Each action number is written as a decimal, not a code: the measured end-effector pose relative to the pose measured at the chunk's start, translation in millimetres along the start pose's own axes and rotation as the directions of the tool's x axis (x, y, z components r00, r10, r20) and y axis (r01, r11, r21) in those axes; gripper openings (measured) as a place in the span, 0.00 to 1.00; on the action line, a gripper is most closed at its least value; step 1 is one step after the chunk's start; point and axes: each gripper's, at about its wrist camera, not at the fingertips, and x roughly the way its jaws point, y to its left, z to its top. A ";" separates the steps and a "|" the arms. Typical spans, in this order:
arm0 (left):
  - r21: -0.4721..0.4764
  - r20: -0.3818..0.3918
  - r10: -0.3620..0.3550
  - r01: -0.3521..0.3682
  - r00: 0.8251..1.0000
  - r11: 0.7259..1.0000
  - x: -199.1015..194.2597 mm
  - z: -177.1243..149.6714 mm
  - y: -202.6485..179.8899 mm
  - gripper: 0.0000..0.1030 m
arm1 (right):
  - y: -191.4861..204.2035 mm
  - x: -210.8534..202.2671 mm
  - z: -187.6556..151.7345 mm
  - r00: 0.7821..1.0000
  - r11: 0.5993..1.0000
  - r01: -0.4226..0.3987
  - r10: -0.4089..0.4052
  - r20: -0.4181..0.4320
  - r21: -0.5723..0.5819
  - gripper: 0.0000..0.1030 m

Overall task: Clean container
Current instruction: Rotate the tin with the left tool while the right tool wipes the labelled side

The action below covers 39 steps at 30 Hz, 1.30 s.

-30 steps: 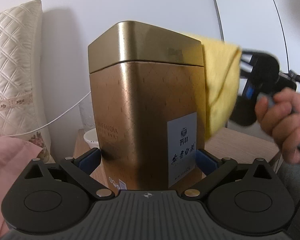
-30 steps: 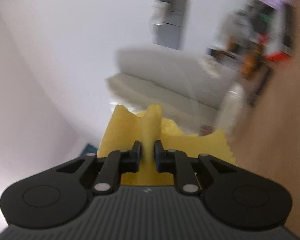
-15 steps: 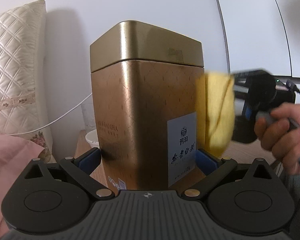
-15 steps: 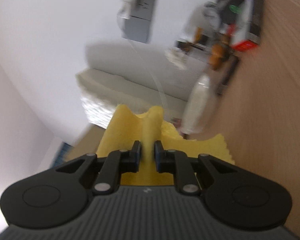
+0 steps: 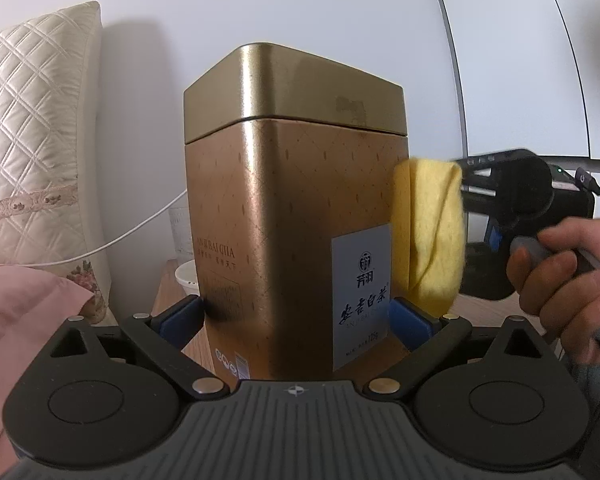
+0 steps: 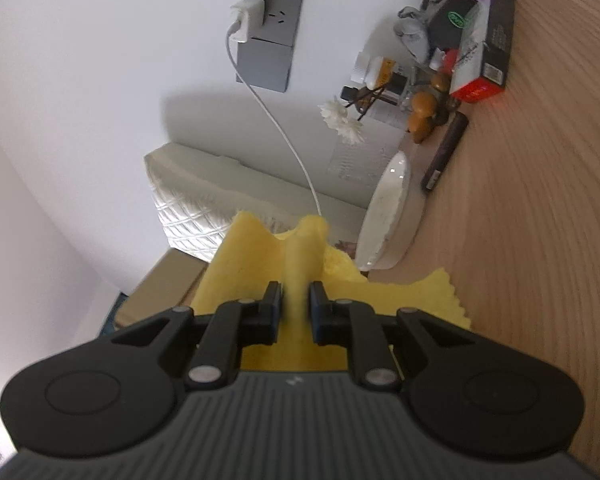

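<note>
The left tongs are clamped on the lower sides of the gold tin, which stands upright between their blue pads, lid on. The right tongs are pinched together on a fold of the yellow cloth. From the left wrist view the cloth is pressed against the tin's side, just right of the left tongs and above their right pad, with the right hand gripping the handle further right. Left of the left tongs lie a quilted pillow and pink fabric; behind the tin a white cable runs across. Ahead of the right tongs sit a white bowl on the wooden table, a wall socket with a charger, and small clutter beyond
</note>
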 end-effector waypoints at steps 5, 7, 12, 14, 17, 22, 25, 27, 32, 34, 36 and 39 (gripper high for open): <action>-0.006 0.001 -0.001 0.001 1.000 1.000 9.9 0.3 4.1 0.96 | 21.5 3.3 10.6 0.995 0.995 -0.098 0.098 0.017 -0.005 0.17; -0.011 -0.001 -0.005 0.005 1.000 1.000 14.7 2.9 9.9 0.96 | 29.7 4.2 12.6 0.993 0.993 -0.113 0.114 0.028 -0.027 0.17; -0.020 0.001 -0.006 0.006 1.000 1.000 25.0 34.2 4.0 0.96 | 13.3 3.7 1.9 0.998 0.999 -0.044 0.044 0.044 0.009 0.17; -0.021 0.003 -0.003 0.003 1.000 1.000 29.2 53.3 -3.1 0.96 | 2.6 0.9 -3.9 0.999 1.000 0.008 -0.008 0.036 0.020 0.17; -0.018 0.004 0.000 0.000 1.000 1.000 37.3 64.4 -1.5 0.96 | -3.6 -0.4 -5.7 0.999 0.998 0.033 -0.034 0.022 0.044 0.17; -0.021 0.005 -0.001 0.002 1.000 1.000 48.4 74.8 2.2 0.96 | 31.5 3.1 8.3 0.999 0.999 -0.041 0.042 0.030 -0.026 0.17; -0.019 0.007 -0.006 0.006 1.000 1.000 54.6 65.9 6.5 0.96 | 52.7 4.2 14.0 0.997 0.994 -0.064 0.068 0.041 -0.084 0.17; -0.019 0.006 -0.007 0.008 1.000 1.000 60.2 65.1 11.4 0.96 | 53.6 4.8 14.7 0.998 0.993 -0.051 0.055 0.037 -0.105 0.17; -0.010 0.003 -0.004 0.004 1.000 1.000 75.8 81.8 15.1 0.96 | 24.4 2.7 3.3 0.999 0.996 0.041 -0.039 0.022 -0.080 0.17; -0.014 0.004 -0.006 0.006 1.000 1.000 81.3 88.5 16.8 0.96 | 14.1 1.7 -0.8 0.998 0.996 0.063 -0.062 0.017 -0.056 0.17; -0.014 0.004 -0.005 0.005 1.000 1.000 87.8 94.1 18.5 0.96 | 10.2 0.9 -3.1 0.996 0.995 0.083 -0.083 0.012 -0.052 0.17; -0.014 0.004 -0.005 0.005 1.000 1.000 97.8 105.2 20.4 0.96 | 20.0 2.4 1.3 0.998 0.996 0.062 -0.061 0.011 -0.059 0.17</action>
